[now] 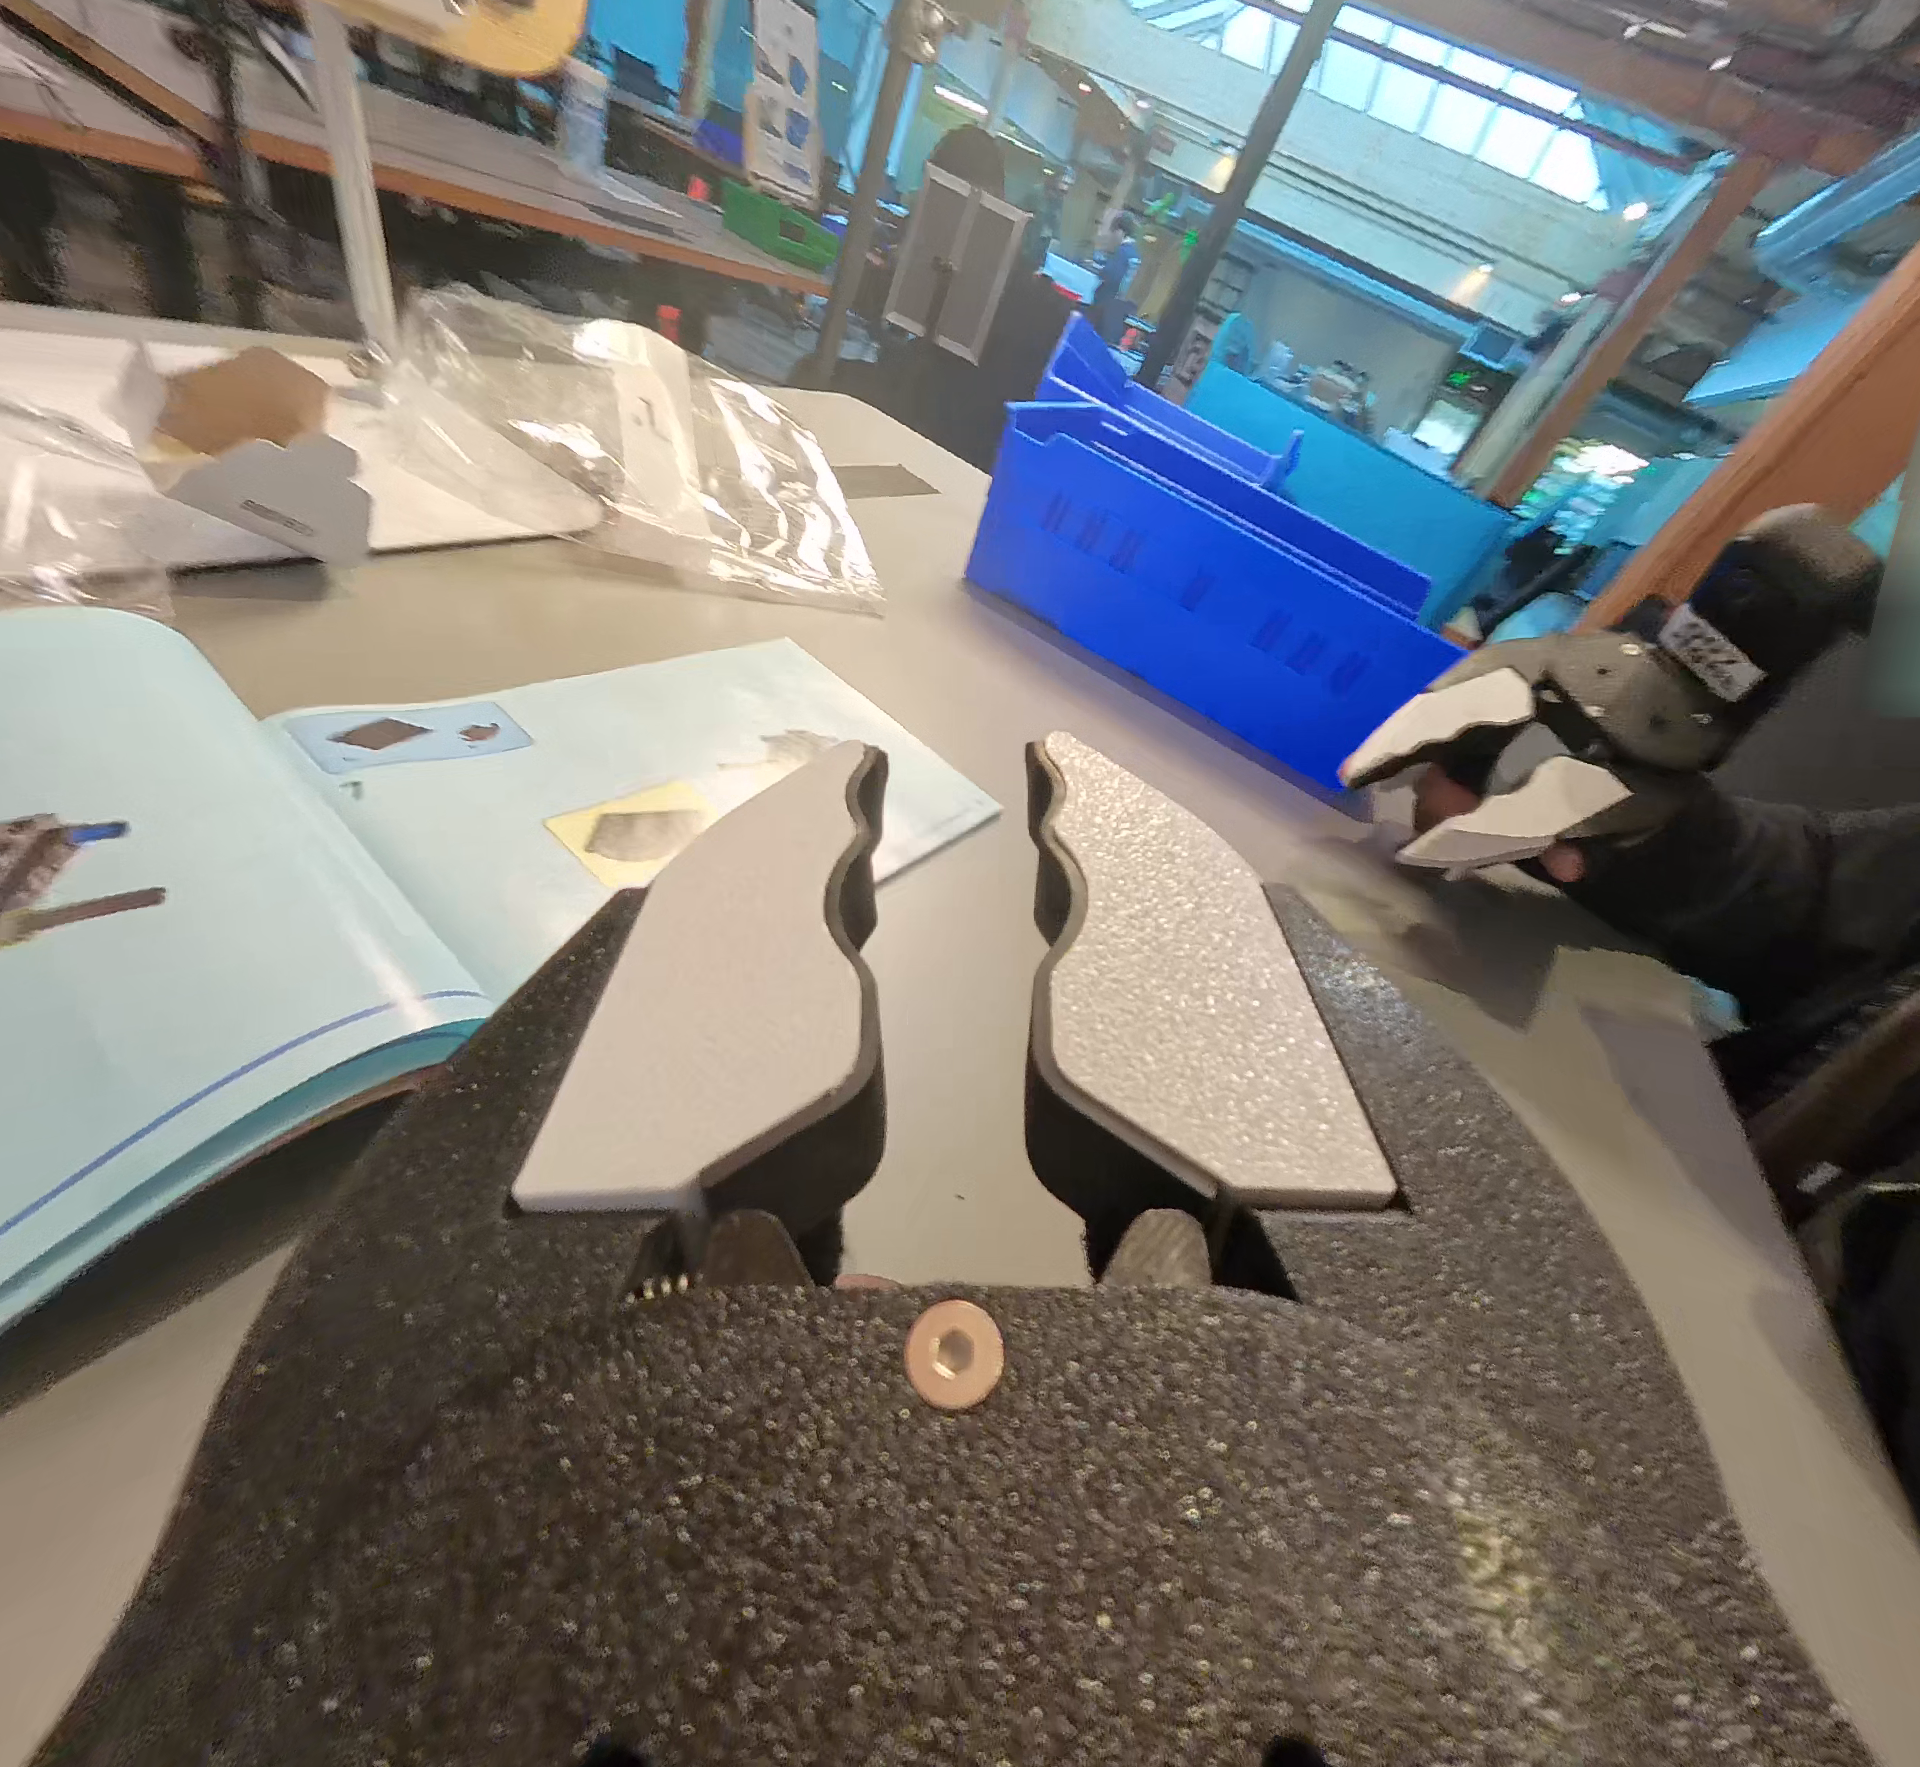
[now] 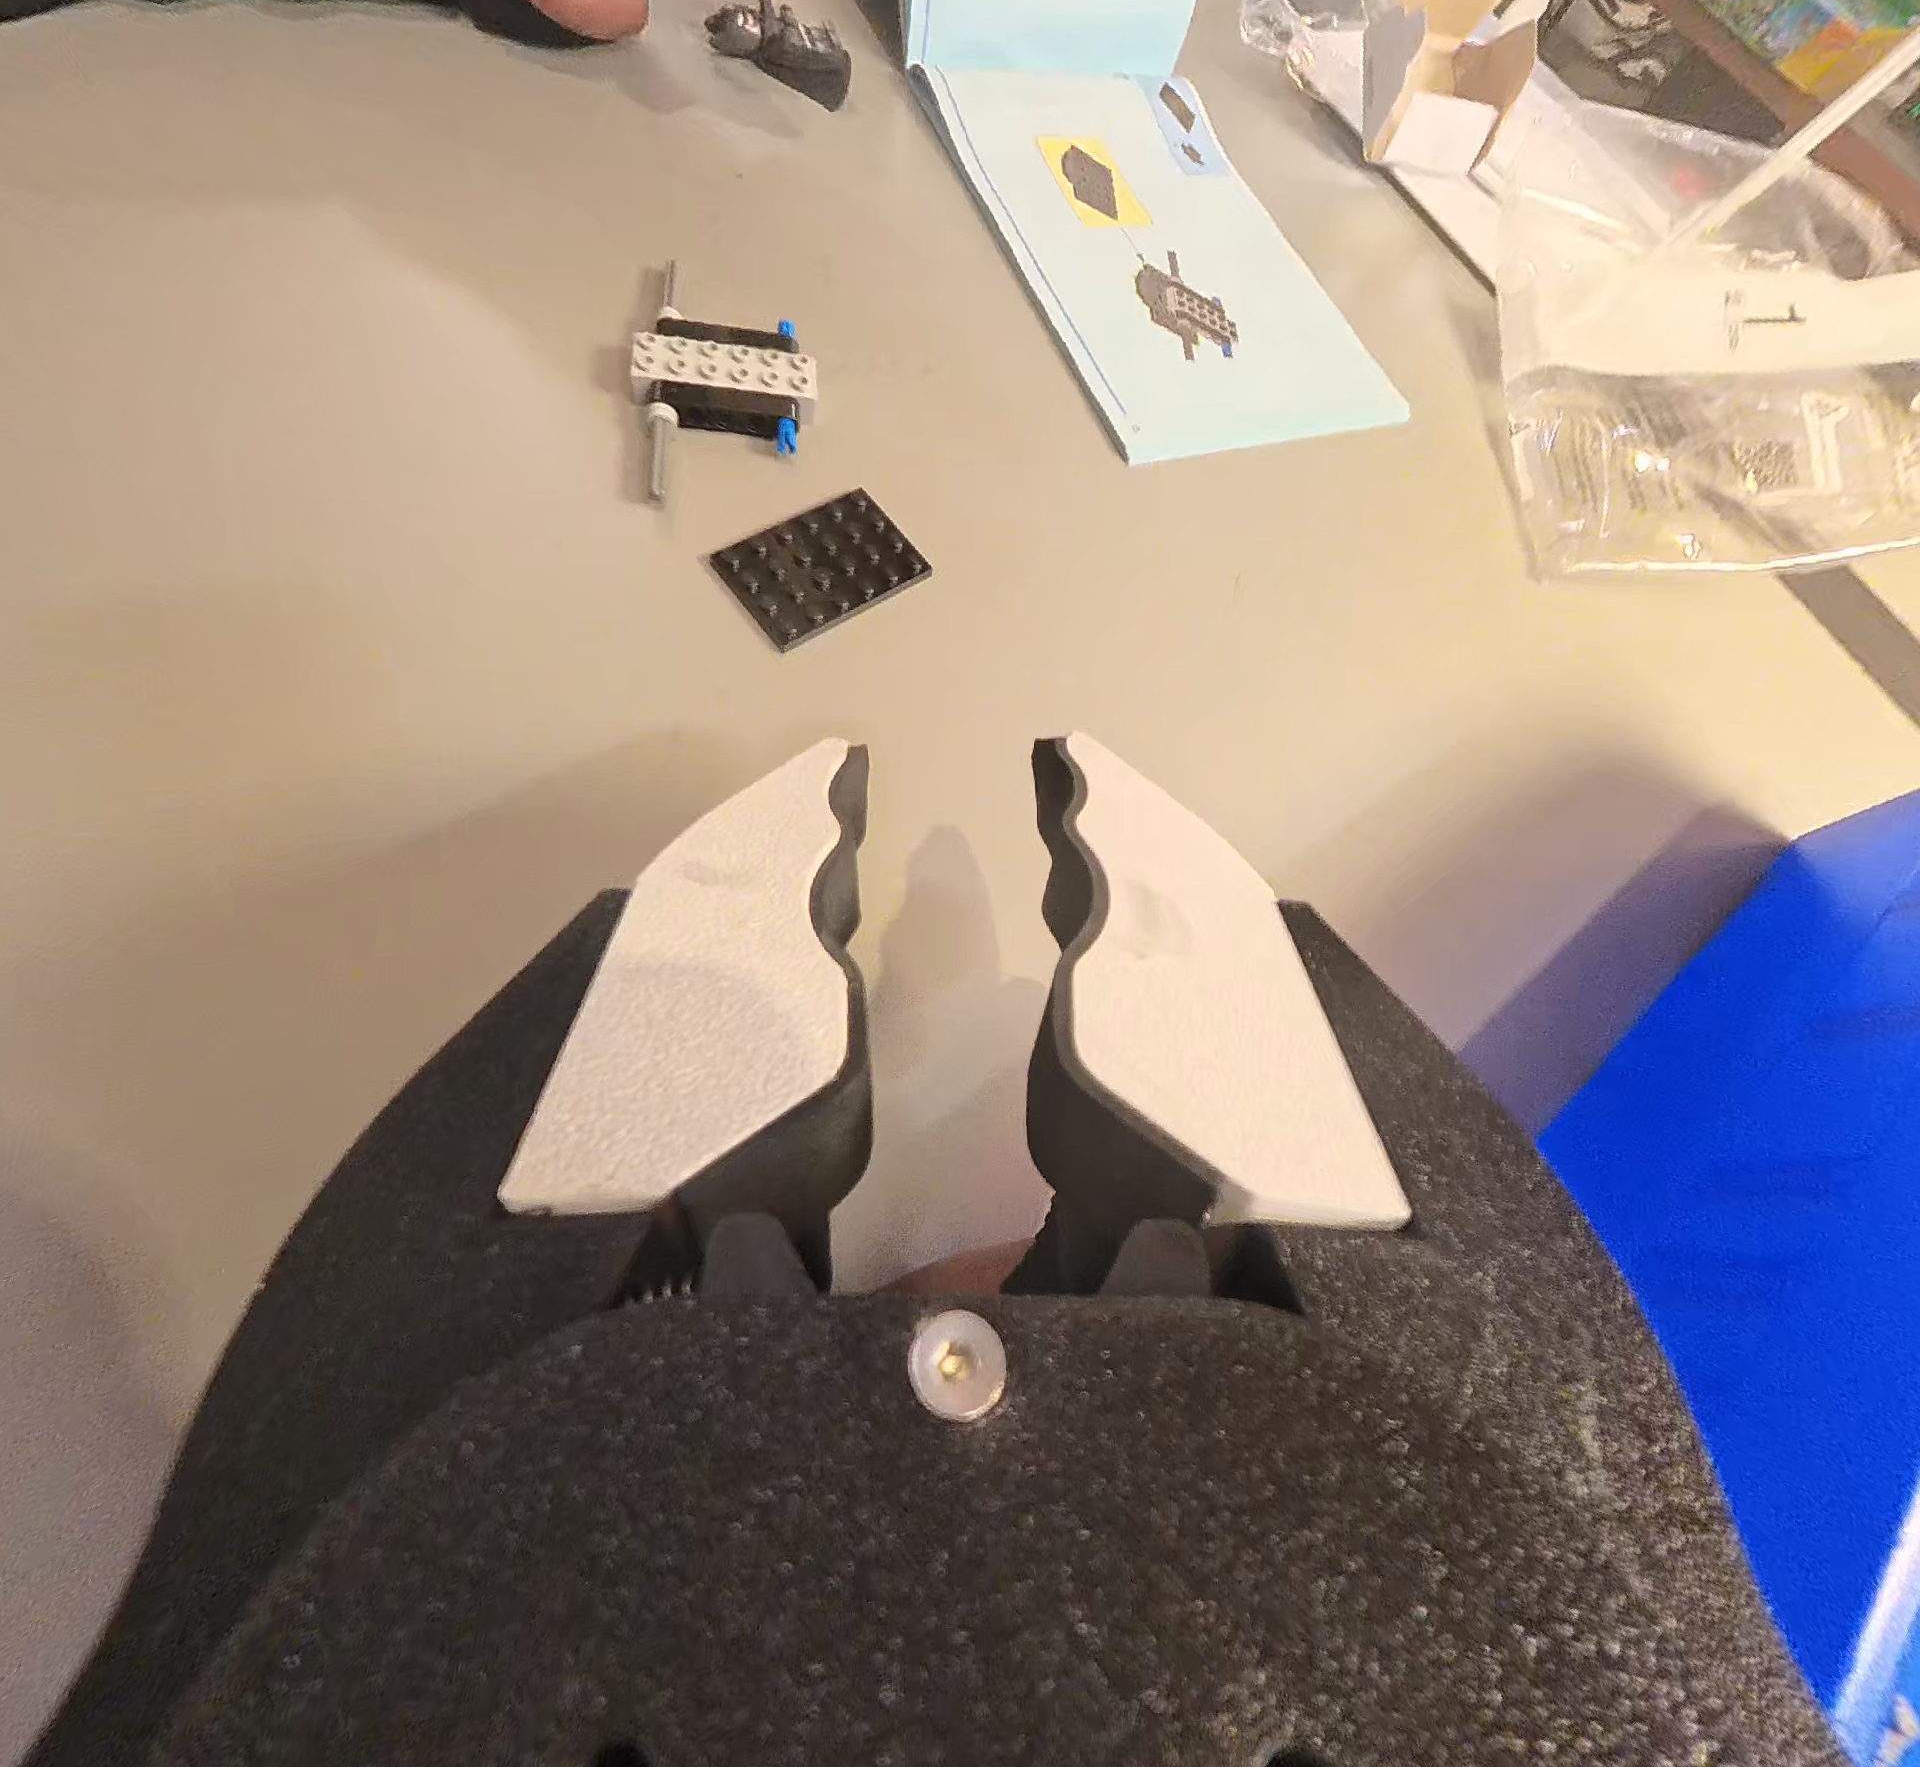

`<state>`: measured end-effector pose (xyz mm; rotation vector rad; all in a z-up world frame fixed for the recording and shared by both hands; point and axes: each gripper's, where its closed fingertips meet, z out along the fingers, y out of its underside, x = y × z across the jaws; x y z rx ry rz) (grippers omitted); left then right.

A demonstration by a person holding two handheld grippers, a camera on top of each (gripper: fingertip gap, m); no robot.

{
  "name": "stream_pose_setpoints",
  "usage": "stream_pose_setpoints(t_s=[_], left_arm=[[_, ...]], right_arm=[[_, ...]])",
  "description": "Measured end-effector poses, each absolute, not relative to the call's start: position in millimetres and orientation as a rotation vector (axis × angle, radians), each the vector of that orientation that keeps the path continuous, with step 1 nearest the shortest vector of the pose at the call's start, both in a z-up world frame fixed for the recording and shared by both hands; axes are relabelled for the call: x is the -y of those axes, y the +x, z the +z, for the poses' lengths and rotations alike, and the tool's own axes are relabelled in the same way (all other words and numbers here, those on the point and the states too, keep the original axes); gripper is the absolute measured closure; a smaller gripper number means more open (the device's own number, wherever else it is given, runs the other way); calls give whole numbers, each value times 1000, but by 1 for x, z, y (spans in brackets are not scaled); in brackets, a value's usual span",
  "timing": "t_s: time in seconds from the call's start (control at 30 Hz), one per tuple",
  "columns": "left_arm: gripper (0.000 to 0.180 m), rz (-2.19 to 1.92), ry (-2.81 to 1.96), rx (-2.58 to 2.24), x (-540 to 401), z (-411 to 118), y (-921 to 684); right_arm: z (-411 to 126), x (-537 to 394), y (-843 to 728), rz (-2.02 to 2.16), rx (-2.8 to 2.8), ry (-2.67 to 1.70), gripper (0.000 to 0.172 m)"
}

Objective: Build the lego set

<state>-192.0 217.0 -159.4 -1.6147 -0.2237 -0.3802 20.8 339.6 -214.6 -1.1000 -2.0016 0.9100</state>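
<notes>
Right wrist view: right gripper [image 2: 951, 751] was held spread and empty just short of the black plate [image 2: 821, 566] on the table [image 2: 312, 678]; left gripper [image 1: 956, 761], likewise spread, was kept over the booklet [image 1: 520, 834] corner.

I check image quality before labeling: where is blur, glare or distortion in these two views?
Left wrist view: the background hall and the plastic bags are soft, straight posts bend from wide-angle distortion. Right wrist view: the black plate is sharp, warm light tints the table, the bag shows glare.
</notes>
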Motion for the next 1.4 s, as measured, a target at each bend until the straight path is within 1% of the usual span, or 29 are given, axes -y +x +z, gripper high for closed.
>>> stream_pose_setpoints(t_s=[0.2,0.47,0.6,0.83,1.4], left_arm=[[156,14,-1617,154,-221,-152,-197],[156,195,-1861,-47,-246,-184,-174],[156,206,-1965,-133,-251,-200,-162],[156,126,-2131,-121,-248,-224,-156],[155,149,-2228,-142,-246,-239,-153]], right_arm=[[-230,-340,22,870,2040,-1107,140],[-240,-349,24,778,2059,-1154,140],[-244,-348,24,762,2081,-1162,140],[-250,-348,24,725,2116,-1175,139],[-251,-348,25,716,2128,-1171,140]])
